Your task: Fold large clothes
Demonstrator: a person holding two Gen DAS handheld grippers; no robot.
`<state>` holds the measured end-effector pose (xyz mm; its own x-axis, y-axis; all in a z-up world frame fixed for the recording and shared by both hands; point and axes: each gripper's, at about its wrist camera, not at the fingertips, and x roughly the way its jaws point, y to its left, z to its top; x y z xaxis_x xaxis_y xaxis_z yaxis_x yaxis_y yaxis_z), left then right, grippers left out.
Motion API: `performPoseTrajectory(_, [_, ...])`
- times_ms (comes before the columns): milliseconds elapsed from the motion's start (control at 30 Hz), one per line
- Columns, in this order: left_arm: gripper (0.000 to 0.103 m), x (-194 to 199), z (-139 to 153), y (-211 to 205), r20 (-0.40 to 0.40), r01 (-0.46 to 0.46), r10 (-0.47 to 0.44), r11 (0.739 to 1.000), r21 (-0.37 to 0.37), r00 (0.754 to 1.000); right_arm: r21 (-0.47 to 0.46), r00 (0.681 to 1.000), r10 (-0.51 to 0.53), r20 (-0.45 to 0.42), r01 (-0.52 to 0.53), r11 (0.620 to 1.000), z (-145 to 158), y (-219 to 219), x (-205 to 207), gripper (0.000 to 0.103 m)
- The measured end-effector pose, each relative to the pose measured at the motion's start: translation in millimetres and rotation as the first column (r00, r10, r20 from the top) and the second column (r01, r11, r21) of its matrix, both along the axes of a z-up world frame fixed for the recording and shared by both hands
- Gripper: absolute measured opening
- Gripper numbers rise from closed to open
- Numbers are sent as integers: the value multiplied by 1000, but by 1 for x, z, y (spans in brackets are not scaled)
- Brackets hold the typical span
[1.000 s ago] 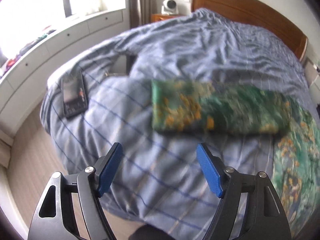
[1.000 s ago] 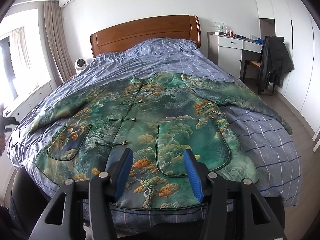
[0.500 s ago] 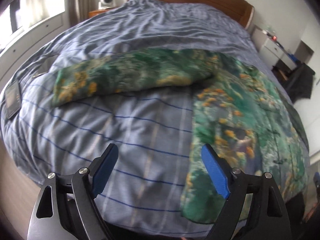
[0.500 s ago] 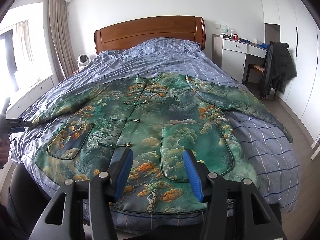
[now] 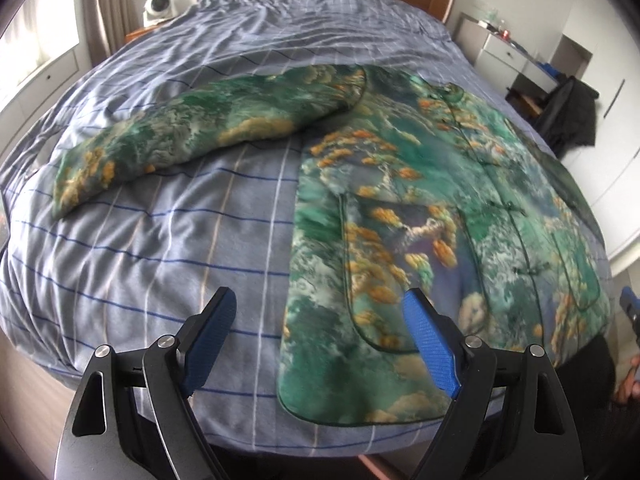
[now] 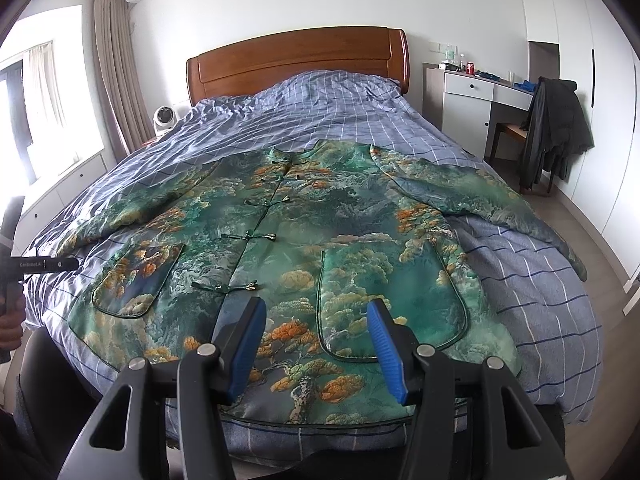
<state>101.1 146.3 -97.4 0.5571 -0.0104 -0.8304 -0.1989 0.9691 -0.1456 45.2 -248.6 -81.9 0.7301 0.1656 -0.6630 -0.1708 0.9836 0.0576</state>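
A green patterned jacket [image 6: 304, 240] lies flat, front up, on the bed [image 6: 540, 300], its hem at the foot edge. Both the left tongs [image 5: 320, 320] and the right tongs [image 6: 316, 332] hover released above that edge, grasping nothing.

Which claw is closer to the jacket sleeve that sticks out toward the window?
Left. The left claw hangs open near the bed's edge below that green patterned padded sleeve. The right claw hangs open over the jacket's bottom hem, farther from that sleeve.
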Motion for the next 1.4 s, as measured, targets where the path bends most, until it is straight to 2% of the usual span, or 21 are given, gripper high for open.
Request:
performPoseTrajectory(333, [87,-9,-8,-3,-20,6,-7,1000,-5,1000,-5,1000,-22,11,22,1000,8,-11,7,54])
performPoseTrajectory(567, [87,-17,-16,-1,-43,-11,10,1000,-28,999,28,998,-65,-14,65,997,7,-25,14,55])
performPoseTrajectory(767, [87,-25,-22,5,-64,-19,16,999,-45,998,12,998,-64,-22,65,998,7,-31,16,55])
performPoseTrajectory(967, [90,-32,-36,13,-104,-7,-3,995,-102,995,-20,990,-131,-49,130,991,12,-77,27,56])
performPoseTrajectory(1033, [90,-31,-43,12,-117,1,-14,994,-111,993,-45,980,-174,-92,171,984,8,-106,35,62])
performPoseTrajectory(1167, [90,-24,-59,14,-143,-17,-2,991,-131,990,-57,945,-198,-259,190,980,-21,-148,50,63])
performPoseTrajectory(1300, [90,-11,-71,10,-159,7,-37,984,-181,987,19,915,-160,-370,179,984,-51,-165,59,63])
performPoseTrajectory(1400, [88,-5,-78,-1,-169,52,-86,980,-192,982,90,901,-108,-421,160,983,-70,-163,66,63])
